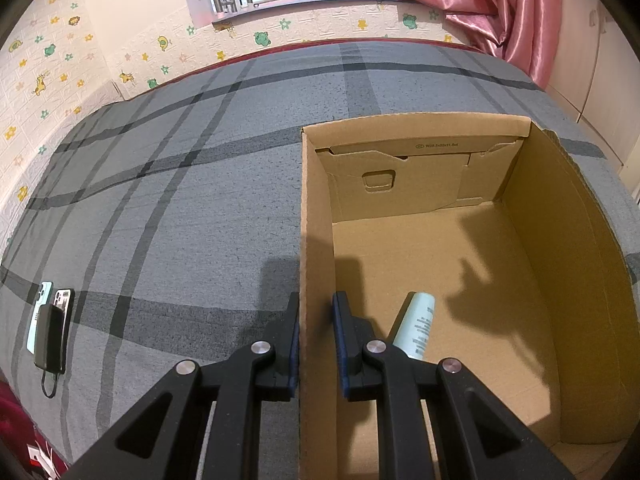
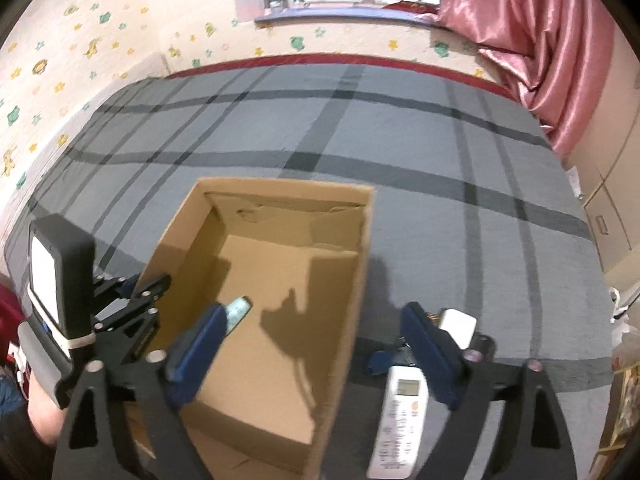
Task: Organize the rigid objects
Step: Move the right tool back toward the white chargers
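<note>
An open cardboard box [image 1: 316, 216] [image 2: 360, 264] stands on the grey plaid bed. A pale green tube [image 1: 416, 328] [image 2: 239, 309] lies on its floor. My left gripper [image 1: 316, 320] is shut on the box's left wall, one finger on each side; it shows in the right wrist view [image 2: 148, 292]. My right gripper [image 2: 312, 320] is open and empty, straddling the box's right wall. A white remote control [image 2: 402, 412] lies on the bed just right of the box, between the right fingers. A white charger block [image 2: 458, 326] and a small blue item [image 2: 382, 360] lie beyond it.
Two phones and a black power bank with a cable [image 1: 50, 328] lie on the bed at the far left. The bed [image 1: 200, 184] is flanked by a stickered wall, a window and a pink curtain [image 1: 500, 8]. Cupboards [image 2: 612, 208] stand at the right.
</note>
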`<state>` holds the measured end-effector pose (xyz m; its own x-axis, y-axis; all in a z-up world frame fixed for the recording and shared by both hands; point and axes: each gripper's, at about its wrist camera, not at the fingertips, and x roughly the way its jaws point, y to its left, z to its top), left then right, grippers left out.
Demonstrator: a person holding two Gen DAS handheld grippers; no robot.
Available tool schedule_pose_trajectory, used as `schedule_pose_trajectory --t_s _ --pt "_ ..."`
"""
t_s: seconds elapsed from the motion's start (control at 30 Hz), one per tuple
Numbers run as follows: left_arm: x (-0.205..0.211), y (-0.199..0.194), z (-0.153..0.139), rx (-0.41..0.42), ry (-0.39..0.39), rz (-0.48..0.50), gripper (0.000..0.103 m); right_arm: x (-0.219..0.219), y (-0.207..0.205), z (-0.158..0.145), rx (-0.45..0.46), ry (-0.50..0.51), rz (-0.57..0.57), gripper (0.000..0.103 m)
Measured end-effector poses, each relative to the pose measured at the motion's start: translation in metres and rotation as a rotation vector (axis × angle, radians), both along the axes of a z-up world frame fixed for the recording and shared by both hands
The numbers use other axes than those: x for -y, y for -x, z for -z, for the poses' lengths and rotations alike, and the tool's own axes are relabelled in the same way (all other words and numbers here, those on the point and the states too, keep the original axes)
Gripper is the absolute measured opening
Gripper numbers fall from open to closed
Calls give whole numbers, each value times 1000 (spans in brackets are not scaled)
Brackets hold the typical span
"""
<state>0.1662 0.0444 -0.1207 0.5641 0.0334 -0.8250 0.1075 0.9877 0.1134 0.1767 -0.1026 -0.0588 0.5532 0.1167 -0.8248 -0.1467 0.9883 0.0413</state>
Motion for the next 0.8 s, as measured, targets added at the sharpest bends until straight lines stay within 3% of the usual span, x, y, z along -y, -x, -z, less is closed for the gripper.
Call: schedule_pose_trajectory --t_s 0.33,0.8 --pt "0 0 0 0 0 0 15 64 3 8 16 24 109 100" --pt "0 0 1 1 -7 1 15 142 3 66 -66 67 253 102"
